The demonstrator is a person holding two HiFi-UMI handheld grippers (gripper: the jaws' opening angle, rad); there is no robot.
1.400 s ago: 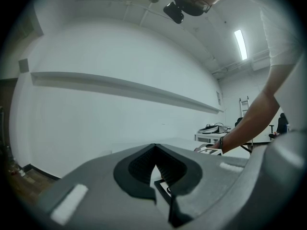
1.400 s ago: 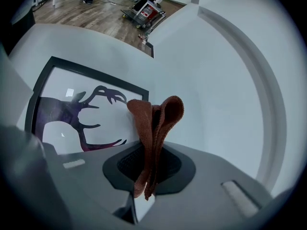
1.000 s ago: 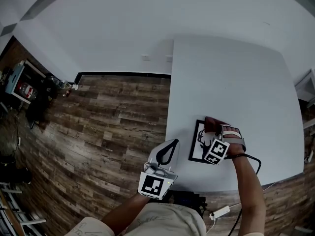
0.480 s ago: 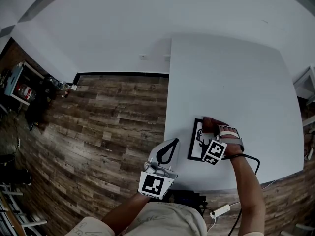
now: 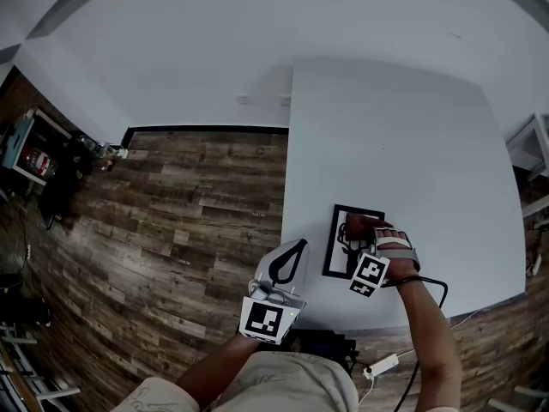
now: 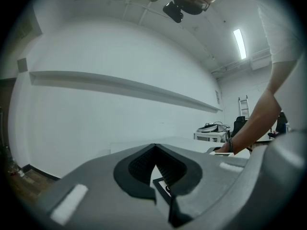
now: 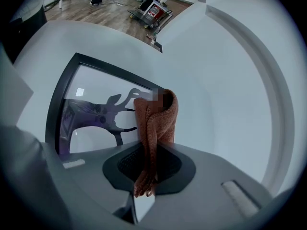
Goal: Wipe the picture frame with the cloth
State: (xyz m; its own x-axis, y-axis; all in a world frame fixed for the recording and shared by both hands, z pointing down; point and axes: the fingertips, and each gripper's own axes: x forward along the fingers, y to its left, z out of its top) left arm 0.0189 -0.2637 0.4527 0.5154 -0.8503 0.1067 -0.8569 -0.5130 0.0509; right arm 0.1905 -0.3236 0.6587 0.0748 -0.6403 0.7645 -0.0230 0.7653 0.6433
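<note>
Grey left tool [image 5: 287, 264], jaws together on nothing, held off the tabletop's [image 5: 412, 144] near edge, likely to stay clear | right tool [image 7: 148, 169] clamped on rust-brown cloth [image 7: 156, 119], fold apparently pressed onto glass for wiping | black picture frame [image 7: 91, 87] flat near that edge, within reach

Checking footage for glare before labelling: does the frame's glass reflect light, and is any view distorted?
Right gripper view: a bright reflection on the glass of the picture frame, left of the cloth. Head view: fisheye bows the table edges. Both gripper views: dark rounded corners.
</note>
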